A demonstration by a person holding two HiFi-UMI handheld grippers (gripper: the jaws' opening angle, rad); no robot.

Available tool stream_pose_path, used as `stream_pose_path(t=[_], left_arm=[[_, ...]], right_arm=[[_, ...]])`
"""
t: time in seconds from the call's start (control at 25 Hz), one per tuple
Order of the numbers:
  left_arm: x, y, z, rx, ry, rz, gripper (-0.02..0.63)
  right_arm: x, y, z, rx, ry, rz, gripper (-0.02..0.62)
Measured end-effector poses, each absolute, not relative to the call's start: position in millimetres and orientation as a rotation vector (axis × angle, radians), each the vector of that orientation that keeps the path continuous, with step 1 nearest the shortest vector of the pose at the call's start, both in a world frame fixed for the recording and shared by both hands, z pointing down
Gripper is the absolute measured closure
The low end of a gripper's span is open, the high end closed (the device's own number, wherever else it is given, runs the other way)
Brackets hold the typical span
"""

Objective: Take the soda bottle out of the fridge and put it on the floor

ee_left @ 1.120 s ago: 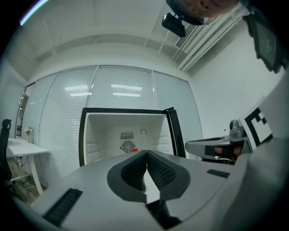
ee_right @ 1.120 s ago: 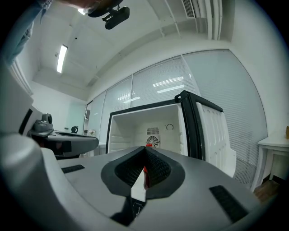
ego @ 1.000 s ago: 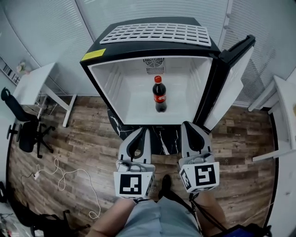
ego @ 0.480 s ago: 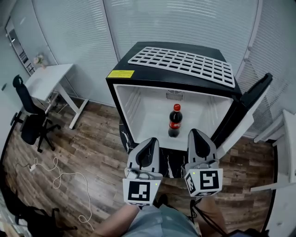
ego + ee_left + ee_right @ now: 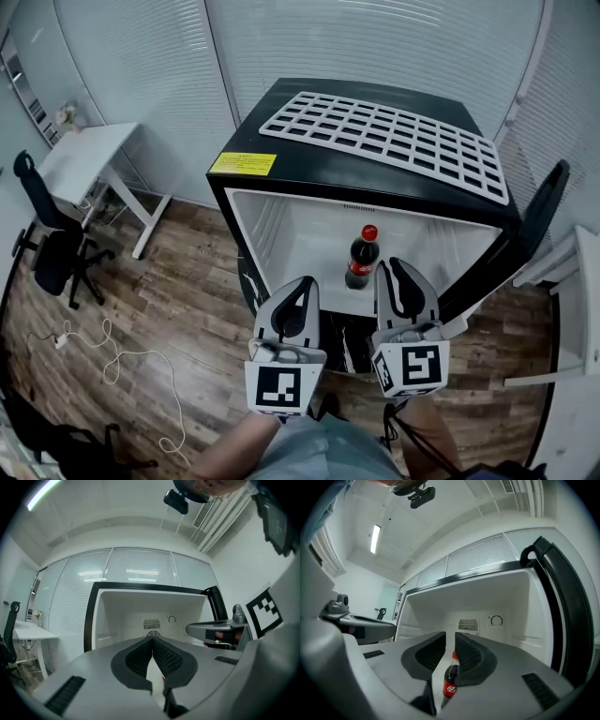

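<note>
1. Head view, nearest the camera: the person's legs [image 5: 309, 455] stand on a wooden floor [image 5: 178, 300], and both claws are held out level ahead of them, side by side.
2. On the person's left, the left claw [image 5: 303, 281] carries its marker cube [image 5: 278, 386] at the near end. The left gripper view shows its ribbed pads [image 5: 138, 656] meeting at the tips, so it is closed with nothing between them.
3. Just beside it, the right claw [image 5: 394, 265] has its own marker cube [image 5: 411, 366]. In the right gripper view its jaws stand a narrow gap apart. They have just been opening, and the pads press on nothing.
4. Just past the tips of the right claw and a little to their left, the soda bottle [image 5: 361, 260] stands upright on the white bottom of the fridge [image 5: 234, 197]. It has a red cap, a red label and dark drink. The right gripper view shows it through the gap between the jaws, farther in and untouched.
5. That fridge is small, black outside and white inside, and its door [image 5: 542, 211] is swung open to the right. A vent [image 5: 468, 624] and a round dial [image 5: 496, 620] sit on the back wall.
6. A white grid [image 5: 389, 127] lies on top of it, and a yellow label [image 5: 243, 164] sits at the front left corner.
7. Off to the left are a white cable [image 5: 122, 361] on the boards, a black office chair [image 5: 47, 253] and a white desk [image 5: 80, 159]. Pale blinds [image 5: 309, 37] run behind everything.
</note>
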State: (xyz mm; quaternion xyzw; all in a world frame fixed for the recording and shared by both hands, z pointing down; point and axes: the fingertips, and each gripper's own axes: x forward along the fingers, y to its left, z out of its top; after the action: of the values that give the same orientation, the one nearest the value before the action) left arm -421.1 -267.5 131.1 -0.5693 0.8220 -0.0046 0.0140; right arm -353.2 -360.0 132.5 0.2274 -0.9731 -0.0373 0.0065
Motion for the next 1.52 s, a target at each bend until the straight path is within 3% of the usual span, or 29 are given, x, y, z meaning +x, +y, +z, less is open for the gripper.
stream_pose_path(t=[0.12, 0.24, 1.52], left_arm=[[-437.6, -275.3, 139.1, -1.785, 2.577, -0.026, 0.589], [-452.6, -285.7, 147.8, -1.800, 2.595, -0.034, 0.589], [-504.9, -346.2, 198.1, -1.922, 2.643, -0.022, 0.589]], right_arm=[[-369.7, -370.0, 140.4, 0.710, -3.033, -0.089, 0.411], [-385.0, -382.7, 151.4, 0.711, -3.000, -0.077, 0.368], [-456.9, -445.0, 211.9, 0.664, -2.792, -0.079, 0.399]])
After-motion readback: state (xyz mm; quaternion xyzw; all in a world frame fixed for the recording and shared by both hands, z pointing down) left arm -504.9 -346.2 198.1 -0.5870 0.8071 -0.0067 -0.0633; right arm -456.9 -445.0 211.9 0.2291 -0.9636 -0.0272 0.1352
